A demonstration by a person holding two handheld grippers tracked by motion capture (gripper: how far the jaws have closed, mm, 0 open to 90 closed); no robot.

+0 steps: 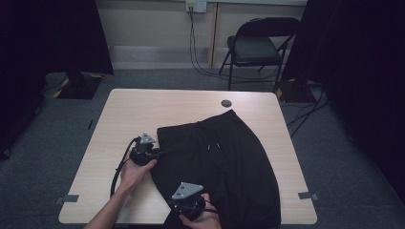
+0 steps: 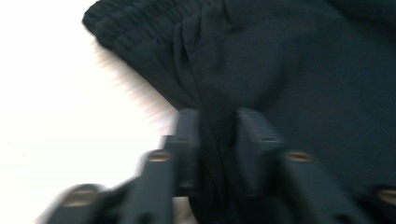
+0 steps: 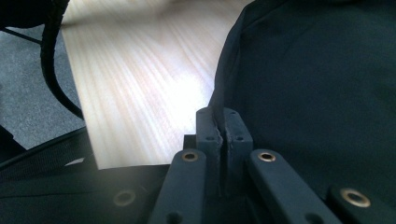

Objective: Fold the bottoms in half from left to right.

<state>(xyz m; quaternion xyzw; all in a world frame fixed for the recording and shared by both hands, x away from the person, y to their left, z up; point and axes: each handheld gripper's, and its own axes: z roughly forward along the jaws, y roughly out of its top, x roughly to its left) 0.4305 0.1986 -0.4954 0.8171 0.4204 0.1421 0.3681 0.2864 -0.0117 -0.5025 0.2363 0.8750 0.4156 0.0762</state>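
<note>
High view, black shorts [image 1: 224,162] near the tabletop's front edge, my left gripper [image 1: 152,153] pinching their waistband side, my right gripper [image 1: 203,209] clamped tight on their hem edge.

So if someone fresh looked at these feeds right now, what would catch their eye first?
The black shorts spread over the near right part of the light wooden table. Next, both grippers at the garment's left edge: the left gripper has a bunch of fabric between its jaws near the waistband, and the right gripper is pinched on the edge nearer the person.
</note>
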